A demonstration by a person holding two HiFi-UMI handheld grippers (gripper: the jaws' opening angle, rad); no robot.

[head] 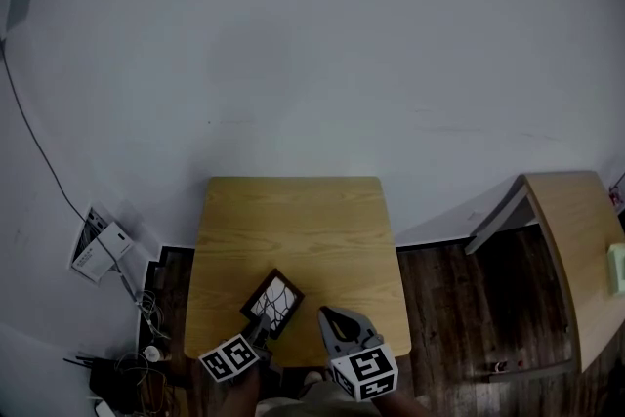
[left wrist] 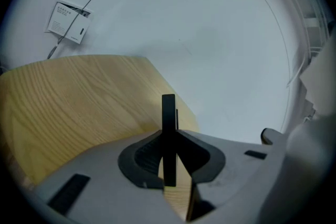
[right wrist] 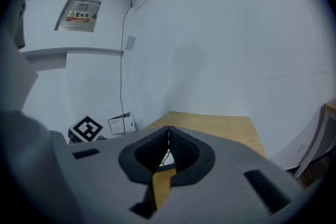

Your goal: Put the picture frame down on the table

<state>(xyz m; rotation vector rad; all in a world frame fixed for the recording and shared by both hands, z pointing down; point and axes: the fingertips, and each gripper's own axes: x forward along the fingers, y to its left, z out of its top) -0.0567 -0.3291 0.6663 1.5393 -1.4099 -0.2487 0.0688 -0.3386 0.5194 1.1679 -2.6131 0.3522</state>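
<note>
A small dark picture frame (head: pixel 272 301) with a white branch-pattern picture hangs tilted over the near left part of the wooden table (head: pixel 293 220). My left gripper (head: pixel 257 330) is shut on its near corner. In the left gripper view the picture frame (left wrist: pixel 168 113) stands edge-on between the jaws of the left gripper (left wrist: pixel 169 134), above the table (left wrist: pixel 79 97). My right gripper (head: pixel 330 315) is just right of the frame at the table's front edge, shut and holding nothing. In the right gripper view the right gripper (right wrist: pixel 168 131) has its tips together over the table (right wrist: pixel 210 126).
A second wooden table (head: pixel 576 239) stands at the right on dark wood flooring (head: pixel 469 308). A white wall box (head: pixel 98 249) and tangled cables (head: pixel 146 327) lie left of the table. White wall fills the space behind it.
</note>
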